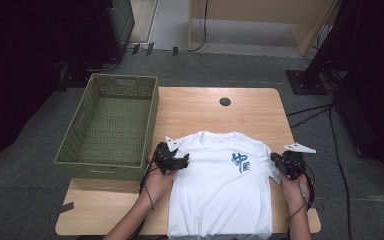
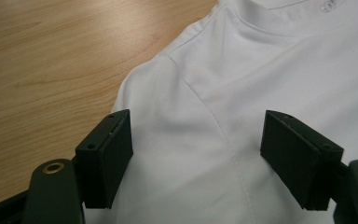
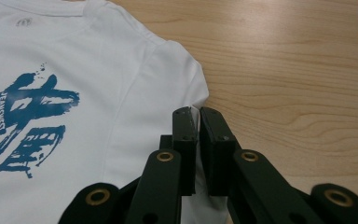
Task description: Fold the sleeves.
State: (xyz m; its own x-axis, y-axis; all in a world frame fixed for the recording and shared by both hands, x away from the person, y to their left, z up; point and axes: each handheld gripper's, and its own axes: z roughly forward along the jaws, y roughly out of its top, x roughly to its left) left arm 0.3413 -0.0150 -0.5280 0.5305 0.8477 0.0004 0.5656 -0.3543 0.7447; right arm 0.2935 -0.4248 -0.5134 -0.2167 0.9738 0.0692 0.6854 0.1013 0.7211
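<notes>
A white T-shirt is lying face up on the wooden table, collar pointing toward twelve o'clock and hem hanging off the near edge at six. A blue brush-style print is sitting on its chest, toward the two o'clock part of the cloth.

The left gripper is hovering at the shirt's nine o'clock edge, over the sleeve and shoulder. In the left gripper view its jaws are standing wide apart with the white fabric and its shoulder seam spreading between them; the pads are not pressing on the cloth, so this claw is released.

The right gripper is sitting at the shirt's three o'clock edge. In the right gripper view its jaws are clenched nearly together, and a thin fold of the sleeve's edge is being pinched between the pads, with bare wood lying off toward three o'clock and the print toward nine.

A green woven basket is standing off the table's ten o'clock corner, well apart from the shirt, just beyond the left gripper.
</notes>
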